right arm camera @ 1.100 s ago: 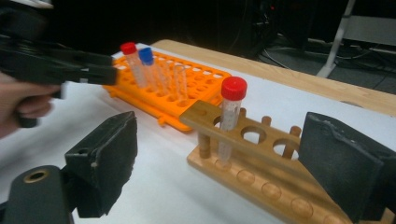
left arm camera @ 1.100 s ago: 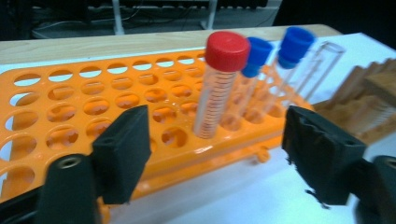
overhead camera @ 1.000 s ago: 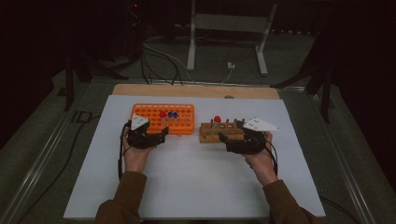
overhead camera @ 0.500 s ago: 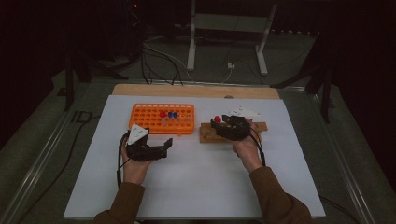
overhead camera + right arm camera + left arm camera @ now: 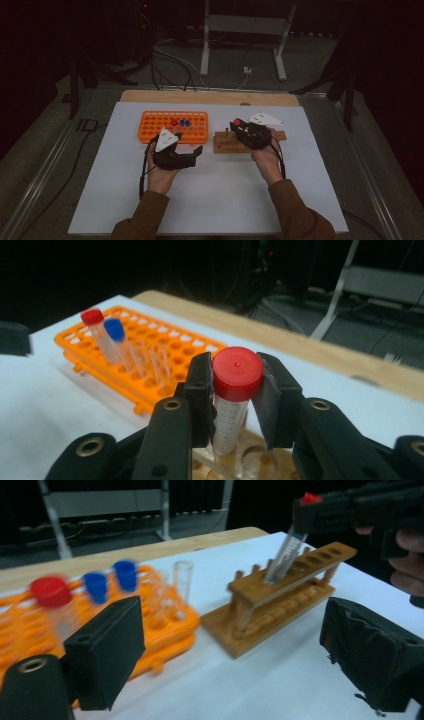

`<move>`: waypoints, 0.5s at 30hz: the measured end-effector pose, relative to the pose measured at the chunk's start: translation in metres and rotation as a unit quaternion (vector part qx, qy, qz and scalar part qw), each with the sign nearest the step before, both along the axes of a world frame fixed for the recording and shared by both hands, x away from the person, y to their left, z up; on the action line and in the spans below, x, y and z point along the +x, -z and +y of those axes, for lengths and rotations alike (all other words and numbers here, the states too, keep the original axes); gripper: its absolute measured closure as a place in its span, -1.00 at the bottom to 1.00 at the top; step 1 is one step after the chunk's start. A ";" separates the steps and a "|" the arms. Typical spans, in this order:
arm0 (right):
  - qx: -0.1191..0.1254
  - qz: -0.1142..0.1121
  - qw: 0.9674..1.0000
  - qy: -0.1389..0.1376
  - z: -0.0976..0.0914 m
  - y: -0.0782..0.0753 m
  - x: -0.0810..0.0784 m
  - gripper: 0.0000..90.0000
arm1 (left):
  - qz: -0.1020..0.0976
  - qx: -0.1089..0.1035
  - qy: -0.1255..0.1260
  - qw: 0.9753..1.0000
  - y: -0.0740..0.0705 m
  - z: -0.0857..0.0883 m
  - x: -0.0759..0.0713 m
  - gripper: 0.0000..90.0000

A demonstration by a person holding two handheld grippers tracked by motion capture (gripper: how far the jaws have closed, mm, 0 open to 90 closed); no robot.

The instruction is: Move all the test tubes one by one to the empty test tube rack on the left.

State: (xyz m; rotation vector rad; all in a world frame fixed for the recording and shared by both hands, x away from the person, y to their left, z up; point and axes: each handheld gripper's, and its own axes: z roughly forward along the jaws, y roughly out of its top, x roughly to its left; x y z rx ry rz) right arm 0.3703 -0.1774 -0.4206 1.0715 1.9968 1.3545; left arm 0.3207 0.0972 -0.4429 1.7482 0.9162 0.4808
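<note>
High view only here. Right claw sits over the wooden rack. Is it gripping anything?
Observer: Yes. In the right gripper view the right claw has just been closing, and its pads now press on the red cap of a clear tube.
Operator: Is the tube out of the rack?
Observer: No. The left gripper view shows its lower end in a hole of the wooden rack, with the tube tilted.
Operator: Any uncapped tubes in the orange rack?
Observer: Yes. A few uncapped tubes stand beside the capped ones in the orange rack.
</note>
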 end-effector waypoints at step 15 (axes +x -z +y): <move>0.030 0.029 0.996 -0.082 0.009 -0.027 -0.024 0.56 | -0.016 0.037 0.039 0.998 -0.006 -0.048 0.001 -0.53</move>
